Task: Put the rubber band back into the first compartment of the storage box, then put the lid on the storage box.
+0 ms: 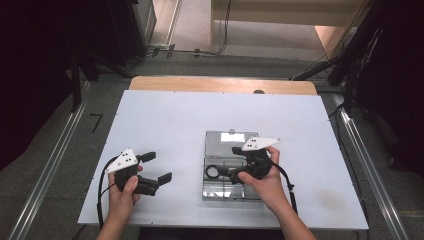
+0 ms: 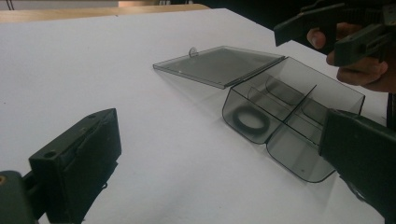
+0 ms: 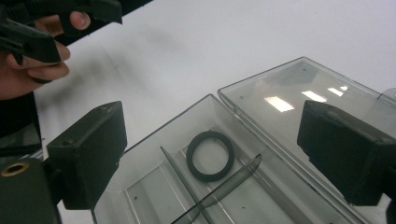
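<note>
1. Desk: white rectangular top with a bare wooden edge along the far side, standing on a grey floor.
2. Room: dark at both sides; metal rails run along the floor on either side of the desk, and cables lie on the floor beyond it.
3. Clear plastic box: on the desk directly under the right hand-held gripper, lid swung fully open and lying flat beyond it; inner dividers form compartments.
4. Black ring: flat on the floor of one box compartment, just ahead of the right hand-held gripper's jaws.
5. Right hand-held gripper: held over the box, jaws spread wide, gripping nothing.
6. Left hand-held gripper: held above bare desk, well to the side of the box, jaws apart and empty.
</note>
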Tool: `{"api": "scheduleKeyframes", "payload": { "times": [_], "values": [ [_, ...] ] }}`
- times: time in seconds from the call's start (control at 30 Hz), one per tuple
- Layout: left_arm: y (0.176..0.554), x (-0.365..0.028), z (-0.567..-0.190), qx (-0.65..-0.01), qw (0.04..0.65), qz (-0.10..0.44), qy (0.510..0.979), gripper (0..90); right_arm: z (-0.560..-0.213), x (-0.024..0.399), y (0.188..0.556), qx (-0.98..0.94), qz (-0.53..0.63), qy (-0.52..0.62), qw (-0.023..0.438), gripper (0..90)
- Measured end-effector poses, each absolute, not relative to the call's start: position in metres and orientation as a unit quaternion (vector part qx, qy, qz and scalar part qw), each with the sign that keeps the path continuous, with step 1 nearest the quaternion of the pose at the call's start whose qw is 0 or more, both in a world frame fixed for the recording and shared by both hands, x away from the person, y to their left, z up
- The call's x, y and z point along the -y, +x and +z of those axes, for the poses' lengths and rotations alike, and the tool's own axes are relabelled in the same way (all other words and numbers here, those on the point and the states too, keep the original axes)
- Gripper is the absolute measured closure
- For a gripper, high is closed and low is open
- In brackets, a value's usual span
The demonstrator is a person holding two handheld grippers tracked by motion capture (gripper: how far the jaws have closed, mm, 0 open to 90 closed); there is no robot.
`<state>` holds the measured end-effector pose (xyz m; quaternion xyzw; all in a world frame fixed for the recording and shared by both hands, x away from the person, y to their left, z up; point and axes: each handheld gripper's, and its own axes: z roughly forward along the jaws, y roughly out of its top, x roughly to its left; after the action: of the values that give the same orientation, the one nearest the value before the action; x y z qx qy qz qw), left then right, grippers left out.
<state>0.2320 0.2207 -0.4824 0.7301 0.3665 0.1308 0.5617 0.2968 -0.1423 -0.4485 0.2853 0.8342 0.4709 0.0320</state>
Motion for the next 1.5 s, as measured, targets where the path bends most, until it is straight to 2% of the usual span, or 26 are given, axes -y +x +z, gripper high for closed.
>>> {"api": "scheduleKeyframes", "payload": {
  "times": [0.07, 0.13, 0.7, 1.5],
  "values": [
    [0.232, -0.220, -0.483, -0.366, 0.562, 0.130, 0.730, 0.0, -0.447, 0.146, 0.298, -0.832, 0.474, 0.287, 0.032, 0.4],
    [0.232, -0.220, -0.483, -0.367, 0.562, 0.129, 0.730, 0.0, -0.444, 0.150, 0.299, -0.830, 0.478, 0.286, 0.030, 0.0],
    [0.231, -0.218, -0.483, -0.363, 0.561, 0.127, 0.733, 0.0, -0.437, 0.172, 0.307, -0.818, 0.494, 0.294, 0.031, 0.0],
    [0.229, -0.215, -0.480, -0.360, 0.566, 0.124, 0.731, 0.0, -0.443, 0.205, 0.322, -0.800, 0.494, 0.339, 0.042, 0.0]
  ]
}}
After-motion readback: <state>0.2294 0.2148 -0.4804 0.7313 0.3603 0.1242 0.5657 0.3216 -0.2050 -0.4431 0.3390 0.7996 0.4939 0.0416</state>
